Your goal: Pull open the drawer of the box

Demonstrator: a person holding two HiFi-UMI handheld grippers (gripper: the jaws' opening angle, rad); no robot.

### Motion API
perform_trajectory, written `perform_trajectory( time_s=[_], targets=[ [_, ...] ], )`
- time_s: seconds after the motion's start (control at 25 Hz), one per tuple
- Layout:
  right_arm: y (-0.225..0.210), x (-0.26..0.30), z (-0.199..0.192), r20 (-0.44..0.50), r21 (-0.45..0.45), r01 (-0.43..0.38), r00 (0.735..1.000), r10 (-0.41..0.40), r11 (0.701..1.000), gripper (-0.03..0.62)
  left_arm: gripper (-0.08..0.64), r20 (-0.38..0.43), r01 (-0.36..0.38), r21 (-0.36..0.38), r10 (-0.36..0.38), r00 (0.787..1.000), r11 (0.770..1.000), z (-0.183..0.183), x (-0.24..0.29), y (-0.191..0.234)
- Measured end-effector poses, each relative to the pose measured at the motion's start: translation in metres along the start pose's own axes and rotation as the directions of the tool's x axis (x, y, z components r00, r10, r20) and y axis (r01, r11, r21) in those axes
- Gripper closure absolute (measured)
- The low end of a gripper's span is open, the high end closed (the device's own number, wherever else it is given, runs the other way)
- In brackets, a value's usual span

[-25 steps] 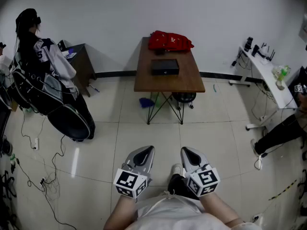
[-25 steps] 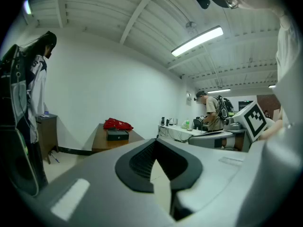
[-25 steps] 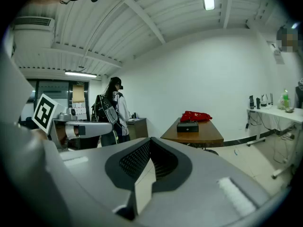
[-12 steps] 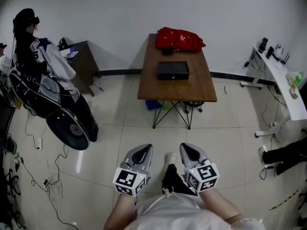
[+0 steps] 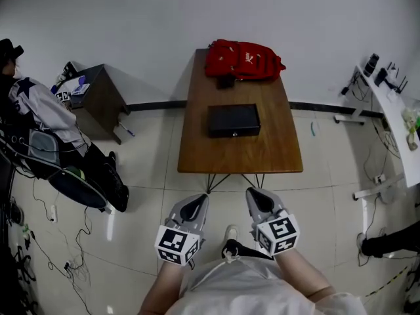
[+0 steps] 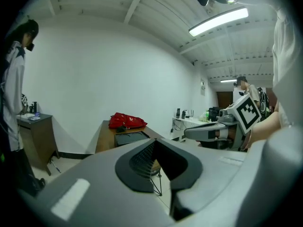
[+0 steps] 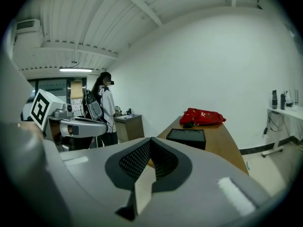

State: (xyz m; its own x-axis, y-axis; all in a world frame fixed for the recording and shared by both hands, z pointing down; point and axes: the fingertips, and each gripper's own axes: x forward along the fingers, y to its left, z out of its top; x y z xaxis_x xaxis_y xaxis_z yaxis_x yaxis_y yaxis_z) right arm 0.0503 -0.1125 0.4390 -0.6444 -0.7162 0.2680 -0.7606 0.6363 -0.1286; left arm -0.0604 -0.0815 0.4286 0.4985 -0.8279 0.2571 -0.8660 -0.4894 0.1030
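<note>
We find the black box (image 5: 234,120) lying flat near the middle of the wooden tabletop (image 5: 239,157). Its drawer (image 5: 234,134) appears closed, with the front facing us. A red bag (image 5: 243,59) lies at the far end of the tabletop, beyond the box and apart from it. The left gripper (image 5: 195,203) and right gripper (image 5: 257,197) hang side by side over the floor tiles (image 5: 151,169), just short of the tabletop's near edge and well apart from the box. The left fingers (image 6: 141,159) are clenched tip to tip with nothing between them. The right fingers (image 7: 135,161) are likewise closed and empty. A person (image 5: 39,113) stands at far left near a small dark cabinet (image 5: 98,94).
</note>
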Motion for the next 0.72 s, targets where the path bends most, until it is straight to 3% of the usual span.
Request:
perform_trajectory(
  time_s=[0.32,0.52,0.72],
  targets=[
    [-0.048,0.089,0.004,-0.083,-0.019,-0.051,0.995,0.049,0.999,0.586,0.555,-0.003,-0.031,-0.052,0.031,1.000,0.998,0.026,0.079,0.066],
    [-0.078,0.136,-0.007,-0.149,-0.031,-0.012,0.989,0.007,0.999,0.586,0.555,-0.066,-0.036,-0.081,0.031,0.997,0.996,0.011,0.121,0.106],
    [-0.106,0.181,0.003,-0.123,-0.095,0.057,0.990,-0.069,0.994,0.588,0.555,-0.092,0.015,-0.140,-0.028,0.995,0.990,0.007,0.166,0.138]
  ],
)
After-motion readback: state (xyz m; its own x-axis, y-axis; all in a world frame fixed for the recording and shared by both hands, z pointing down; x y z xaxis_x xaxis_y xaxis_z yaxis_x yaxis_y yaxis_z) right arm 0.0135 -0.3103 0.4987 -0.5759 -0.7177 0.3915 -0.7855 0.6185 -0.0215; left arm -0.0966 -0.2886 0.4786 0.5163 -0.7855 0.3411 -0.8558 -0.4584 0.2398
